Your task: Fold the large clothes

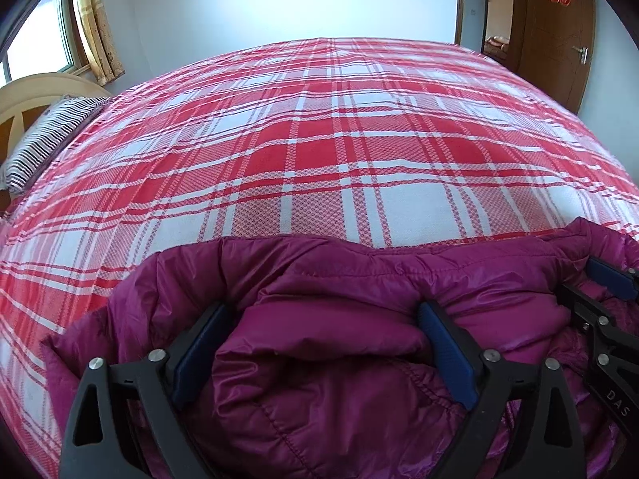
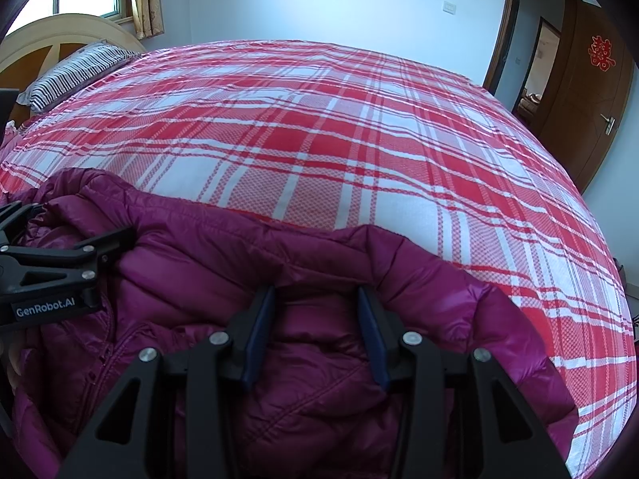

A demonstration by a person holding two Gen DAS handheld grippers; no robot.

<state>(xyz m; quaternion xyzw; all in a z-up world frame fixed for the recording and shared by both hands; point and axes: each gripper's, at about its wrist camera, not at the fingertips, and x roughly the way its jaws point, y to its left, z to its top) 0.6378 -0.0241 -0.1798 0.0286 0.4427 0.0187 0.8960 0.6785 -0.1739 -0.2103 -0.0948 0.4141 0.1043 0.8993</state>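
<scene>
A puffy magenta down jacket (image 1: 319,379) lies bunched at the near edge of the bed. In the left wrist view my left gripper (image 1: 323,308) stands wide, its blue pads pressing on a thick fold of the jacket. The right gripper's fingers (image 1: 611,279) dig into the jacket at the right edge of that view. In the right wrist view my right gripper (image 2: 316,291) holds a narrower fold of the jacket (image 2: 319,379) near its far hem, pads against the fabric. The left gripper's black finger (image 2: 108,245) lies on the jacket at the left.
A red and white plaid sheet (image 1: 319,139) covers the wide bed beyond the jacket. A striped pillow (image 1: 52,135) and a cream headboard (image 1: 36,92) are at the far left. A brown door (image 1: 559,32) stands open at the far right, and a curtained window (image 1: 64,40) at the far left.
</scene>
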